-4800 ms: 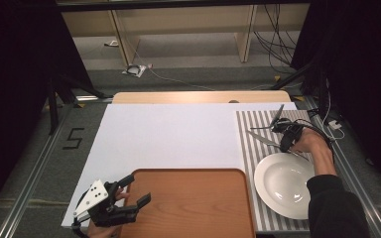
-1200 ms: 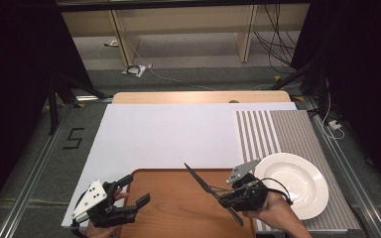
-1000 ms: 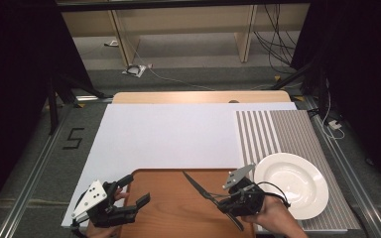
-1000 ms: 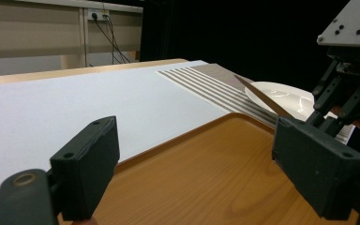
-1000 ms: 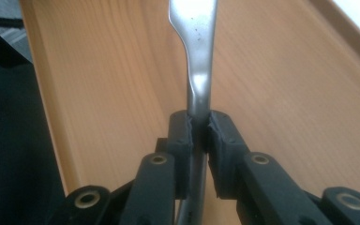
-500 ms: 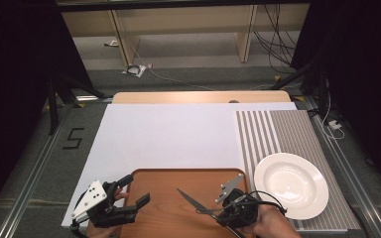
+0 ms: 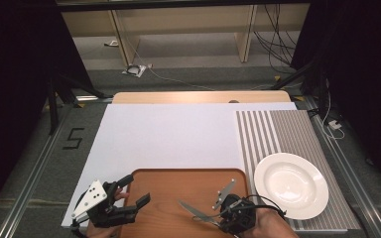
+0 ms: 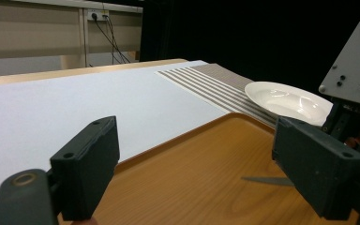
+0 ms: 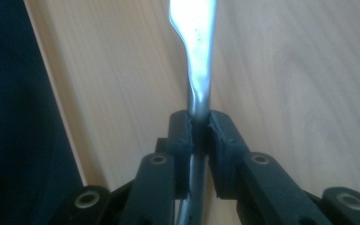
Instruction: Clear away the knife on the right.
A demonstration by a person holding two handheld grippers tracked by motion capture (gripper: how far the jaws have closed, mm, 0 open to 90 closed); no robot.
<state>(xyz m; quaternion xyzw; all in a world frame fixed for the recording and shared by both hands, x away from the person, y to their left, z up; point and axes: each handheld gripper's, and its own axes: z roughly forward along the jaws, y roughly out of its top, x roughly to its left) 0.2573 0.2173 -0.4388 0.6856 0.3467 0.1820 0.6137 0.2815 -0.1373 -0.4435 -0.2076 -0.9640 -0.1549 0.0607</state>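
**Knife gripped over the wooden tray**

Nearest the person, the right gripper (image 7: 226,214) pinches the handle of a metal knife (image 7: 194,210), its pads (image 9: 180,136) pressed tight on both sides. The blade lies low over the wooden tray (image 7: 168,183), pointing toward the left gripper (image 7: 129,193), whose jaws stand spread wide and bare at the tray's left edge. Beyond, to the right, a white plate (image 7: 291,184) sits on a striped mat (image 7: 273,129) beside a white sheet (image 7: 173,134).

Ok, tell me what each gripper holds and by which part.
Right gripper clamps a metal knife by its handle, over the wooden tray. Left gripper holds nothing.
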